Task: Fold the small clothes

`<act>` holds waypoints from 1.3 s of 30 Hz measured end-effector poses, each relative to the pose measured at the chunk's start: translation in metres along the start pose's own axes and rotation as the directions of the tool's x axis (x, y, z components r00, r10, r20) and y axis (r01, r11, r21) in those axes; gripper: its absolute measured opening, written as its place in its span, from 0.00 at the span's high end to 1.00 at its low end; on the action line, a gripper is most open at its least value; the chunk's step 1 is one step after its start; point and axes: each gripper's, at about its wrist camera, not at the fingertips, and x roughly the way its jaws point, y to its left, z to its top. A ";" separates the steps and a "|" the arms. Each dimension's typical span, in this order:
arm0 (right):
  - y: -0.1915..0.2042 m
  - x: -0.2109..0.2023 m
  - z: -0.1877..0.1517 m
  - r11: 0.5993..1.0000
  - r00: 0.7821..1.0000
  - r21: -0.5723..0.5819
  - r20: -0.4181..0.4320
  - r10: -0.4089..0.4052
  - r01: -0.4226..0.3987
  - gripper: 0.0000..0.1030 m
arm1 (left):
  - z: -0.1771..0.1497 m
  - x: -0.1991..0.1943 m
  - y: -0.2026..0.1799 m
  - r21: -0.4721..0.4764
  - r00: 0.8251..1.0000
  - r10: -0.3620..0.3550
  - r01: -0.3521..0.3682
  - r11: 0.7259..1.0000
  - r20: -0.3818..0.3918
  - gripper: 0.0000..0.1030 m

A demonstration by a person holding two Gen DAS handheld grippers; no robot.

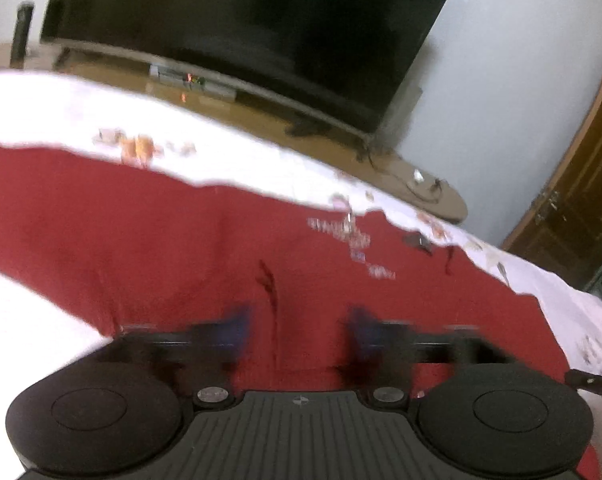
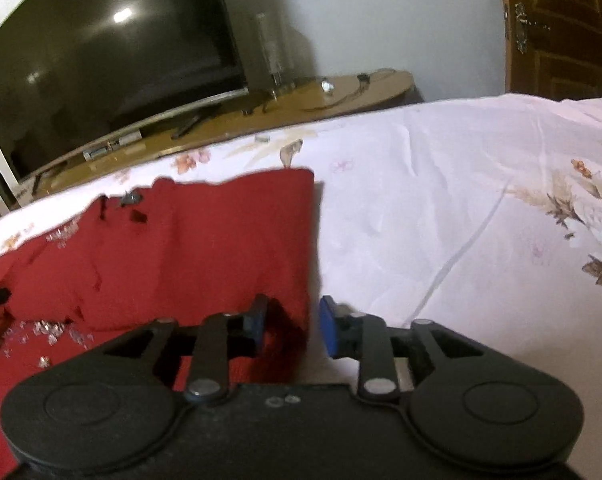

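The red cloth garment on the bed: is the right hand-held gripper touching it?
Cannot tell. In the right wrist view the right hand-held gripper is open, astride the edge of the red cloth garment; shadow hides any contact.

Dim indoor light, heavy motion blur in the left wrist view.

Beyond the jaws, a ceiling light glares off the dark television [image 2: 113,64]; the white bedsheet [image 1: 33,100] blows out; fisheye bends every edge; the right view stays sharper.

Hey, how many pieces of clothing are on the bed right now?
1: a red garment spread on the floral bedsheet, under the open left gripper and at the open right gripper. More may lie outside both views.
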 end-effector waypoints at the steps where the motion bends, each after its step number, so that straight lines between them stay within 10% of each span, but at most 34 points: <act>1: -0.001 -0.002 0.000 1.000 1.000 0.009 0.015 0.003 -0.003 0.71 | 0.001 -0.001 -0.002 0.005 1.000 0.004 -0.004 1.000 0.017 0.09; 4: -0.003 0.005 0.012 0.999 0.999 0.039 0.044 -0.001 0.000 0.71 | 0.005 0.011 -0.004 0.007 0.999 -0.008 0.009 1.000 -0.037 0.31; 9: -0.001 0.036 0.032 0.999 0.997 0.032 0.074 -0.030 0.028 0.73 | 0.010 0.026 -0.008 0.027 0.996 0.022 -0.019 0.999 -0.088 0.96; 14: -0.013 0.074 0.053 0.993 0.999 0.120 0.037 0.012 -0.016 0.65 | 0.007 0.023 -0.009 0.046 0.997 0.013 -0.010 0.999 -0.074 0.96; 21: 0.002 0.091 0.051 0.994 0.995 -0.040 0.022 -0.101 0.102 0.93 | 0.001 0.021 -0.007 0.046 0.997 0.072 -0.070 0.996 -0.036 0.96; 26: 0.008 0.074 0.060 0.993 0.991 -0.039 0.081 -0.105 0.108 0.74 | 0.011 -0.008 -0.019 0.074 0.984 0.135 -0.144 0.987 0.115 0.96; 29: 0.023 0.061 0.059 0.993 0.990 -0.110 0.138 -0.027 0.042 0.71 | 0.017 -0.009 -0.037 0.089 0.989 0.037 -0.050 0.995 0.142 0.96; 31: 0.034 0.069 0.051 0.982 0.995 -0.187 0.095 -0.006 0.023 0.70 | 0.013 0.014 -0.055 0.147 0.999 -0.034 0.031 0.989 0.019 0.80; 32: 0.038 0.084 0.045 0.974 0.999 -0.222 0.014 -0.044 0.046 0.69 | 0.007 0.028 -0.061 0.165 0.998 -0.048 0.055 0.985 -0.049 0.46; 33: 0.040 0.088 0.038 0.968 0.998 -0.245 0.021 -0.059 0.063 0.68 | -0.002 0.040 -0.063 0.191 0.995 -0.036 0.054 0.980 -0.095 0.34; 39: 0.061 0.041 0.033 0.950 0.989 -0.299 0.141 -0.047 0.088 0.54 | -0.003 0.008 -0.059 0.177 1.000 -0.020 0.023 0.984 -0.014 0.34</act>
